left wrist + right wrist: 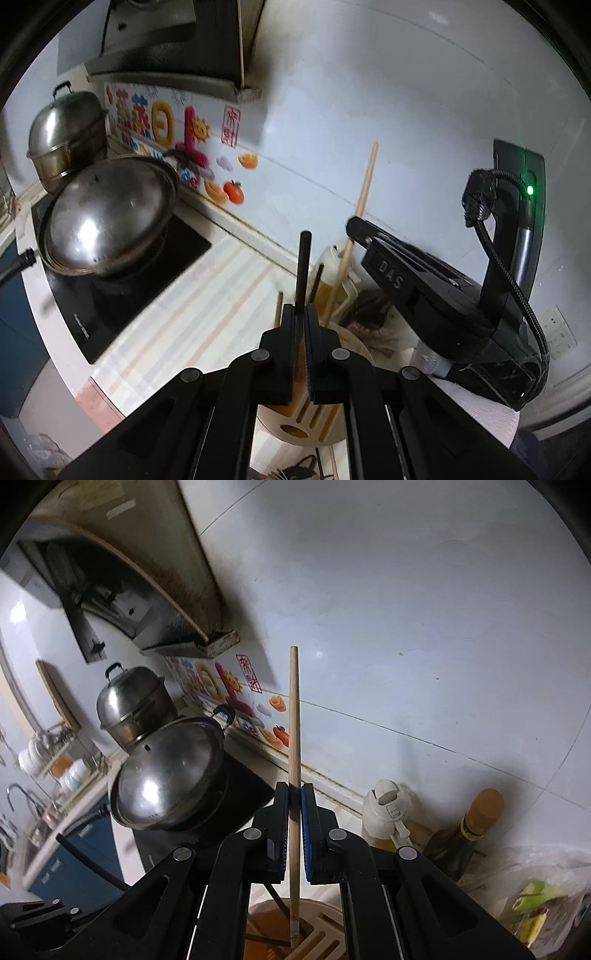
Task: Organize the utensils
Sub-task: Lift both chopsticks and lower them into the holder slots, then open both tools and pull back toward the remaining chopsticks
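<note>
In the left wrist view my left gripper (301, 325) is shut on a black chopstick (303, 266) that stands upright between its pads, right over a beige round utensil holder (325, 428). A couple of dark chopsticks (317, 282) stand in the holder behind it. My right gripper (294, 794) is shut on a long pale wooden chopstick (294, 716). Its lower tip reaches down into a slot of the utensil holder (325, 939). From the left wrist view the right gripper (354, 225) hangs to the right with the wooden chopstick (365, 192) rising from it.
A lidded steel wok (110, 218) sits on a black hob (155, 277) to the left, with a steamer pot (66, 136) behind it. A white oil bottle (388, 812), a dark sauce bottle (469, 830) and a plastic bag (543, 897) stand by the tiled wall on the right. A range hood (147, 602) hangs above.
</note>
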A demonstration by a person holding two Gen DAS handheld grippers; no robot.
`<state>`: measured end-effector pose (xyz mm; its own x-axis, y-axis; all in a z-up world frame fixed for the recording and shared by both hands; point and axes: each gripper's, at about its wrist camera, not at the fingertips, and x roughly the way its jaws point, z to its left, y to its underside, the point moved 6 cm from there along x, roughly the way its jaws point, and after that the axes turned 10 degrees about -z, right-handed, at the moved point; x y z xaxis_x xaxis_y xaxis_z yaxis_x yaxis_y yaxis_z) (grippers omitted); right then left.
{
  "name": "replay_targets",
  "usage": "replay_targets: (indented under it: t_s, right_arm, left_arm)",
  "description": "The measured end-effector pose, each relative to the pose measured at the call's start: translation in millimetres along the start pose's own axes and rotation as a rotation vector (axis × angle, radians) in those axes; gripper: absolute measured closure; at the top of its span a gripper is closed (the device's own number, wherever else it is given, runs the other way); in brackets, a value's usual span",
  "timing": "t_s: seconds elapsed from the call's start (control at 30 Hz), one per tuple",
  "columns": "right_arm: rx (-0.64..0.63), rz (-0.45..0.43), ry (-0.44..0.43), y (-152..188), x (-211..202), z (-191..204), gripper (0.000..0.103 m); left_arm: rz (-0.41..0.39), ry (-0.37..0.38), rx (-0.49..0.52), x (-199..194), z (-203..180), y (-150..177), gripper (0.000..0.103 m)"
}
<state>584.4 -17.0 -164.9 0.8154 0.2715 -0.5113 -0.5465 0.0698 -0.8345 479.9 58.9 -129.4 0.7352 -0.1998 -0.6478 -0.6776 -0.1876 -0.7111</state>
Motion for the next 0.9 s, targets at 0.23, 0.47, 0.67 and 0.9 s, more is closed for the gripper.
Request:
replay_targets:
  t_s: [0.23,0.47,0.67,0.9]
  right_arm:
    - [-0.010,0.083,-0.043,5.3,-12.4,-1.3,0.093]
    - [0.034,0.084,0.001,3.3,-60.8,-22.9,0.050]
    - [0.091,0.107,0.068,35.7,-107.3,-53.7,0.019]
    - [0.147,0.180,0.135,113.4,-132.4,-82.8,0.005]
  left_arm:
    - [0.051,0.030,-0.053,-2.5,-2.1,5.0,0.096]
    - [-0.060,-0.093,-0.033,-44.5,8.9,-3.4,0.016]
    - [-0.110,-0.158,-0.054,-65.2,29.6,24.8,0.000]
    - [-0.022,-0.259,-0.010,-44.8,46.9,93.0,0.000]
